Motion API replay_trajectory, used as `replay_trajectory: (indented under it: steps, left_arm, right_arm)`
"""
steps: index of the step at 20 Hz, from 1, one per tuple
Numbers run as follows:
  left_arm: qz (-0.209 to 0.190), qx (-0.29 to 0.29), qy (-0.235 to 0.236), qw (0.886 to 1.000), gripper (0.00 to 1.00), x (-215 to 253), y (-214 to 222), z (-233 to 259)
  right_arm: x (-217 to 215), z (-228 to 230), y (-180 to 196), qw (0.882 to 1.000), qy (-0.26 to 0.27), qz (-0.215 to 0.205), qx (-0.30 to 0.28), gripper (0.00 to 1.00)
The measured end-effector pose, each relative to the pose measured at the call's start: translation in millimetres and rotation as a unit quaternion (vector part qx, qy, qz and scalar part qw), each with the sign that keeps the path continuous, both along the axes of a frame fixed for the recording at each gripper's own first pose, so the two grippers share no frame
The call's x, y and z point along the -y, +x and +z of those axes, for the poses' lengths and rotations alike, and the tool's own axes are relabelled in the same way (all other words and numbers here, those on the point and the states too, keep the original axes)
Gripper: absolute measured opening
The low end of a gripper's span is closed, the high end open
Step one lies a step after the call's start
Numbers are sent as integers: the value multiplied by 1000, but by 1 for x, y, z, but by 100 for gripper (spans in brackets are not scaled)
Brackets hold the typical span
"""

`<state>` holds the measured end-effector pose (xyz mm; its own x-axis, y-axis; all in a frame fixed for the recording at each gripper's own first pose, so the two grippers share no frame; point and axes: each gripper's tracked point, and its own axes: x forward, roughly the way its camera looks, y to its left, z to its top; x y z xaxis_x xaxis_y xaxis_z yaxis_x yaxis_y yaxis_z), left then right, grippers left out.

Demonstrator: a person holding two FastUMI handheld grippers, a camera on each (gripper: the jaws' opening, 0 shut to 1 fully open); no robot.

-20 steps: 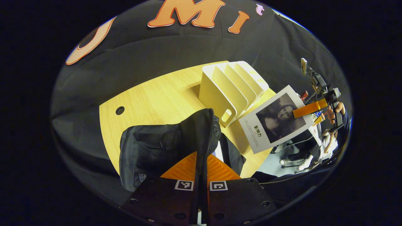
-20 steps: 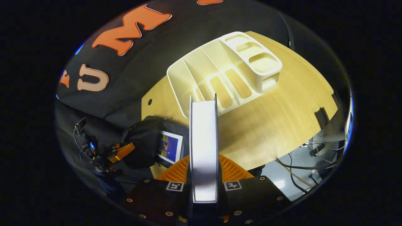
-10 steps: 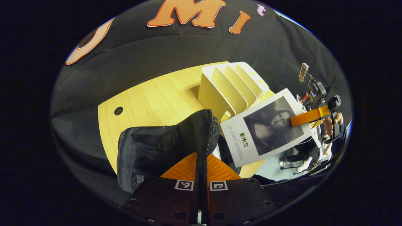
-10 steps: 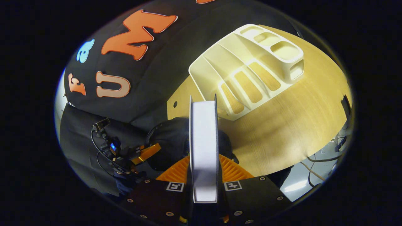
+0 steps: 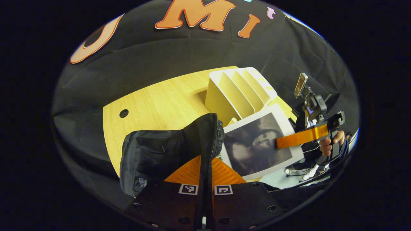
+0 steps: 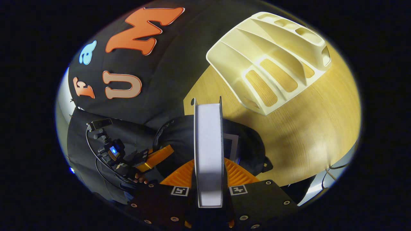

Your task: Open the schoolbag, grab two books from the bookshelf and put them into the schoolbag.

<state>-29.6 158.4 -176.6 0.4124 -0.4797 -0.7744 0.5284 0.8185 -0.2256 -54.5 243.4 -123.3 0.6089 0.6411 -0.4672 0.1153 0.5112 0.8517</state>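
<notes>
Left gripper (image 5: 205, 179): jaws closed on the edge of the schoolbag (image 5: 167, 154), pinching the black fabric beside the zipper and holding that edge up; the bag itself sits on the tabletop (image 5: 160, 99), at its near edge.

Right gripper (image 6: 208, 192): jaws closed on a book (image 6: 208, 147), one finger pressing on each cover; in the right gripper view the white page edge faces the camera and runs straight up between the fingers. In the left gripper view the same book (image 5: 257, 144) shows its cover, a dark portrait within a white border; it is tilted, its lower corner close against the bag's opening, beside the raised zipper edge; the right gripper (image 5: 301, 136) grips it at the far side, with the hand (image 5: 327, 144) behind.

Bookshelf (image 6: 273, 61): cream plastic with upright dividers, standing on the tabletop behind the bag; its slots hold no books.

Inside the bag, in the right gripper view, part of a white-bordered book (image 6: 231, 144) is visible just beside the held one. The left gripper (image 6: 154, 155) appears at the bag's left side in that view.
</notes>
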Motion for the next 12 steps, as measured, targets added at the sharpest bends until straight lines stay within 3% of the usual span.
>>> replay_trajectory:
  steps: [8, 12]
  left_arm:
    - [16, 1, -18, 1000, 5, -1, 2, 3]
    - [14, 5, -19, 1000, 5, 0, 2, 5]
  right_arm:
    - [-38, -35, 25, 999, 29, -40, -13, 30]
    - [-62, -42, 31, 998, 43, -36, -4, 31]
